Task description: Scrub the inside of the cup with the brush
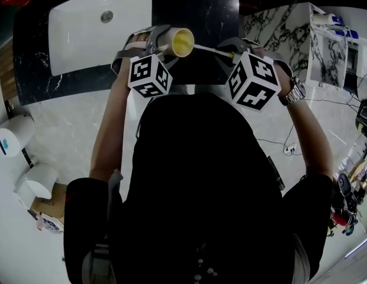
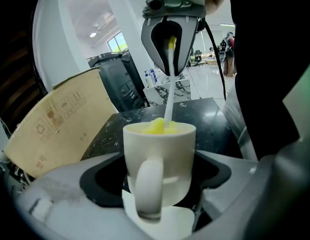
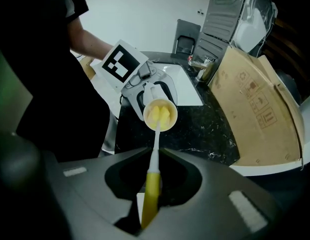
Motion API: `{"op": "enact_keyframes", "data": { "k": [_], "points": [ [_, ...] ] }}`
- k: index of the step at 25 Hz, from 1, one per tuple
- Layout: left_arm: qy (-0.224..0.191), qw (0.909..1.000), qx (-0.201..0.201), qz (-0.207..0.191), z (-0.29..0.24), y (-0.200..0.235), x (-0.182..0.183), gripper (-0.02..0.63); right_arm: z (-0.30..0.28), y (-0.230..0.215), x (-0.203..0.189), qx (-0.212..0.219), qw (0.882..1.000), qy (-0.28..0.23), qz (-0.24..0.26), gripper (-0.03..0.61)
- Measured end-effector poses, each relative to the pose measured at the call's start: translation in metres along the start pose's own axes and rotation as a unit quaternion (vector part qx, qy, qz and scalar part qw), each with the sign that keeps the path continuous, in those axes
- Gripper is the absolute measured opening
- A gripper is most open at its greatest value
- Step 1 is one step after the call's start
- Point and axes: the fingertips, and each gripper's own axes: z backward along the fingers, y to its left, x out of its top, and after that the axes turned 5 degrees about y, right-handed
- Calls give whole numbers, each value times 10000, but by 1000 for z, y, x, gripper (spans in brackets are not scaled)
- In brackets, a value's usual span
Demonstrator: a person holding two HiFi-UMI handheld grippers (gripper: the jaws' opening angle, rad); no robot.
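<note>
left gripper had the white cup clamped, one jaw on each side of its body. the cup's handle faced the camera at the bottom centre of the left gripper view. in the head view the cup sat near the top centre of the frame, held up off the black marble counter, with its open mouth turned toward the right gripper.

the right gripper's jaws were drawn in narrow and gripping the yellow handle of the brush. from there the thin white stem ran straight up the middle of the right gripper view and into the cup's mouth. the yellow brush head was inside the cup, poking just above the rim in the left gripper view and filling the opening in the right gripper view.

both marker cubes sat side by side across the upper middle of the head view, the left one and the right one, well apart with the brush stem bridging the two grippers above them. a wristwatch showed on the right wrist.

a white sink lay in the upper left of the head view. a brown cardboard box leaned at the right side of the right gripper view.
</note>
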Motion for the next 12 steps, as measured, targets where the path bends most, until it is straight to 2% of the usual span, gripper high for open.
{"op": "enact_keyframes", "data": {
  "k": [6, 12],
  "points": [
    [61, 9999, 41, -119, -1, -2, 3, 424, 6, 7, 5, 108, 9999, -72, 61, 40],
    [82, 9998, 44, -166, -3, -2, 6, 423, 13, 5, 10, -82, 9998, -103, 163, 40]
  ]
}}
